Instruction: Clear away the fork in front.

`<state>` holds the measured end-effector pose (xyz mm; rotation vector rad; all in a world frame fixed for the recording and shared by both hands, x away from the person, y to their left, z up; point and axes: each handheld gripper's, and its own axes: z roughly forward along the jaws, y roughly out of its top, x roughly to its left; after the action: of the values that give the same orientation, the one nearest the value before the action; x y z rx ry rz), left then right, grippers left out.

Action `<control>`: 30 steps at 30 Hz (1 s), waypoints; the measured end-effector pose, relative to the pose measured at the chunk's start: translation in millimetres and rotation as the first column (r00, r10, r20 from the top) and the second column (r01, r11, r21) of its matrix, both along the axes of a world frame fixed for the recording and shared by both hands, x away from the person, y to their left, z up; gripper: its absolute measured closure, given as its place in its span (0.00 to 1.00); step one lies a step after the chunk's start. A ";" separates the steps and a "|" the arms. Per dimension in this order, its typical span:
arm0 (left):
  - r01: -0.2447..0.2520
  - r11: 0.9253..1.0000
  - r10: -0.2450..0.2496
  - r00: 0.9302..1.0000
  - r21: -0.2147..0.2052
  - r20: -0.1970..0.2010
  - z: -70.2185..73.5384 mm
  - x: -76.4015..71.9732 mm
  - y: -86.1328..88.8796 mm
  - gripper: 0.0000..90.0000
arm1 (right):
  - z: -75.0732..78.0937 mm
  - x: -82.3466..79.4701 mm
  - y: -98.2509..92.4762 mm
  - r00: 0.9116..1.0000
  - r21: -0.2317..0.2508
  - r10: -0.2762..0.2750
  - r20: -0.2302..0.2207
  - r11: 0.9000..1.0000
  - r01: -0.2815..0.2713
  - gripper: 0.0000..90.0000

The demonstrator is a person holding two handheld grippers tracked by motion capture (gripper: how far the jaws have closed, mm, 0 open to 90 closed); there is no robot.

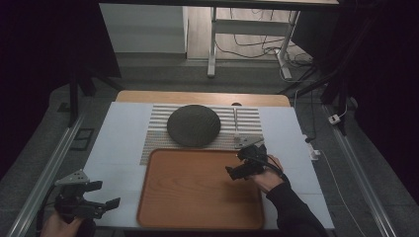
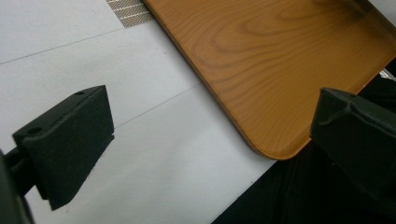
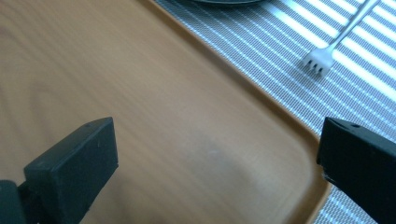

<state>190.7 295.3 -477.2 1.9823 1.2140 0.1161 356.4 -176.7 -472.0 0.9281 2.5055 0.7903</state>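
My right gripper (image 1: 245,167) hovers wide open over the rectangular wooden tray's (image 1: 163,207) far-right corner. The silver metal fork (image 3: 337,39) lies on the striped woven placemat (image 1: 154,131) at one o'clock, tines toward me; I should approach low, straddling the handle. My left gripper (image 1: 96,197) waits open at eight o'clock.

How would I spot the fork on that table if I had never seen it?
Start at the big wooden tray in the middle of the table. Just behind it lies a striped placemat with a dark round plate on it. The fork lies right of the plate, slim and silvery, prongs pointing toward the tray.
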 end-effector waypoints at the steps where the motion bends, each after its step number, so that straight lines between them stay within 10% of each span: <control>1: 0.000 1.000 0.000 1.000 0.000 0.000 0.0 0.1 0.1 0.00 | 0.0 0.0 0.0 1.000 0.000 0.000 0.000 1.000 0.000 0.00; 23: 0.003 1.000 -0.003 1.000 -0.005 -0.002 -0.3 0.5 0.8 0.00 | -6.6 57.1 4.9 0.991 -0.157 -0.058 0.124 0.985 0.077 0.00; 30: 0.005 1.000 -0.005 1.000 -0.006 -0.006 -0.6 0.9 0.9 0.00 | -16.7 78.3 6.2 0.985 -0.266 -0.053 0.167 0.959 0.097 0.02</control>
<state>191.7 296.2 -477.7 1.9817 1.2115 0.1043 434.8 -170.6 -488.7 0.8241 2.3497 0.4577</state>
